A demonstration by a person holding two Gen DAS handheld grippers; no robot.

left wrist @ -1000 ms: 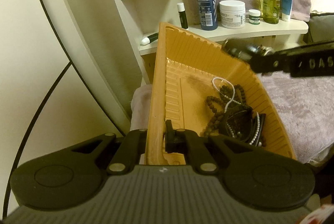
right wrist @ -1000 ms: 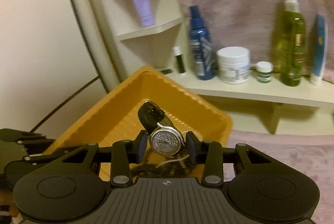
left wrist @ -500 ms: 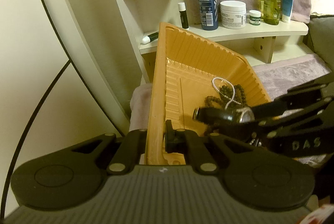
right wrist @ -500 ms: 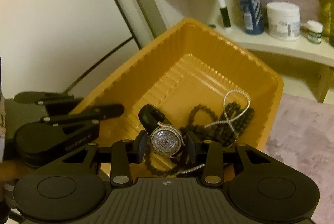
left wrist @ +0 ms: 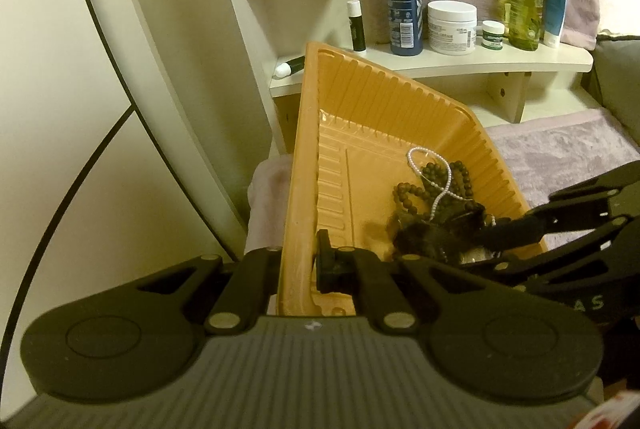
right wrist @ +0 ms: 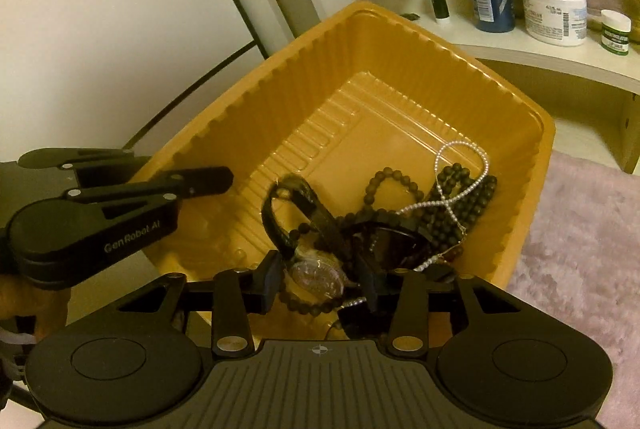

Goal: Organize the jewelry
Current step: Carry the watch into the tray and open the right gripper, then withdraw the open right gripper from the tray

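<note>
Watch (right wrist: 318,275) between the right gripper (right wrist: 320,279) jaws as they open: rigid heavy case, floppy strap at 11 o'clock; hold the case; left gripper (left wrist: 298,263) clamps the tray (left wrist: 304,157) rim.

Both views carry a warm, yellowish indoor cast and are fairly dim; the pale wall (left wrist: 80,49) on the left is the brightest area, evenly lit without hard glare; the orange tray (right wrist: 360,41) shows soft sheen along its ribbed walls and a dull shadow near its floor; the dark jewelry pile (right wrist: 392,221) merges into near-black, detail lost; near bodies of the devices are underexposed; fisheye bending curves the shelf (left wrist: 480,63) and wall lines, with black corners at the frame edges; far bottles look slightly soft, and the pink fabric on the right is smeared.
</note>
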